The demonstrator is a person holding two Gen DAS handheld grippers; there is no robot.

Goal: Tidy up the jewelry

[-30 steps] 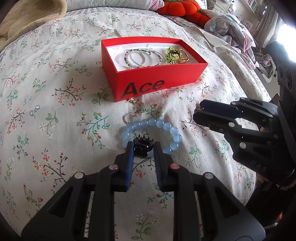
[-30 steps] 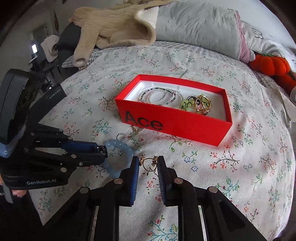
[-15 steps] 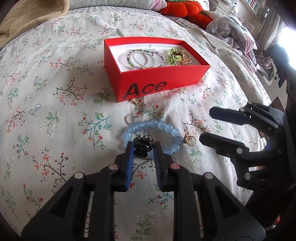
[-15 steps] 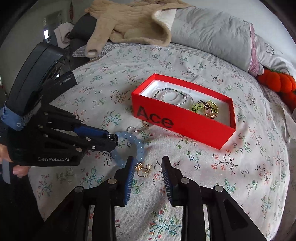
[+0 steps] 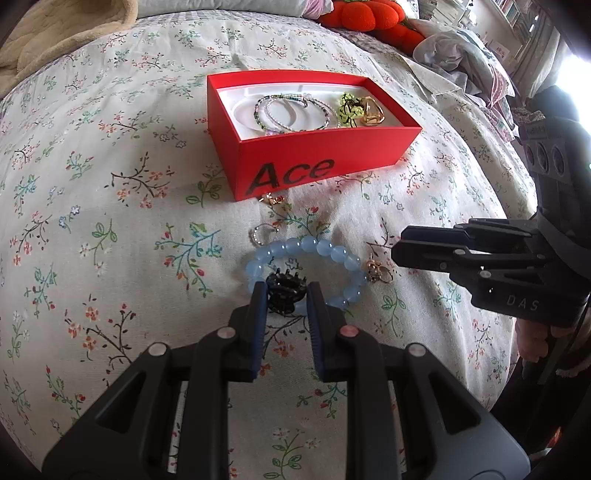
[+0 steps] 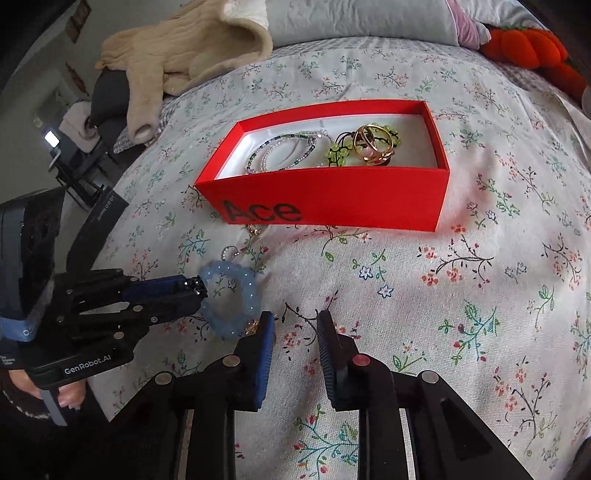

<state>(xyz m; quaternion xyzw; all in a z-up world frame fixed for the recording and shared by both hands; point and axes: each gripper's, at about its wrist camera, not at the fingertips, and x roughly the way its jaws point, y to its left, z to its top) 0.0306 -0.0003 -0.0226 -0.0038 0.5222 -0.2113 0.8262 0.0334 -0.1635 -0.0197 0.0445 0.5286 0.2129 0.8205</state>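
Observation:
A red "Ace" box (image 5: pixel 317 170) lies on the floral bedspread and holds beaded bracelets (image 5: pixel 288 110), a green piece and a gold ring (image 5: pixel 371 110). My left gripper (image 5: pixel 286 291) is shut on a small black claw clip (image 5: pixel 286 290), held over a blue bead bracelet (image 5: pixel 314 245). A gold ring (image 5: pixel 377 271) lies just right of the bracelet. My right gripper (image 6: pixel 295 325) is open and empty above the bedspread, right of the gold ring (image 6: pixel 253 326). The box also shows in the right wrist view (image 6: pixel 332 206).
A small silver ring (image 5: pixel 258 236) and a gold charm (image 5: pixel 271 199) lie between the bracelet and the box. A beige blanket (image 6: pixel 184 55), a grey pillow (image 6: pixel 351 18) and an orange plush (image 6: pixel 528 44) lie at the back.
My right gripper let go of the gold ring, opened and drew back to the right; the ring now lies beside the blue bracelet. My left gripper still holds the black clip.

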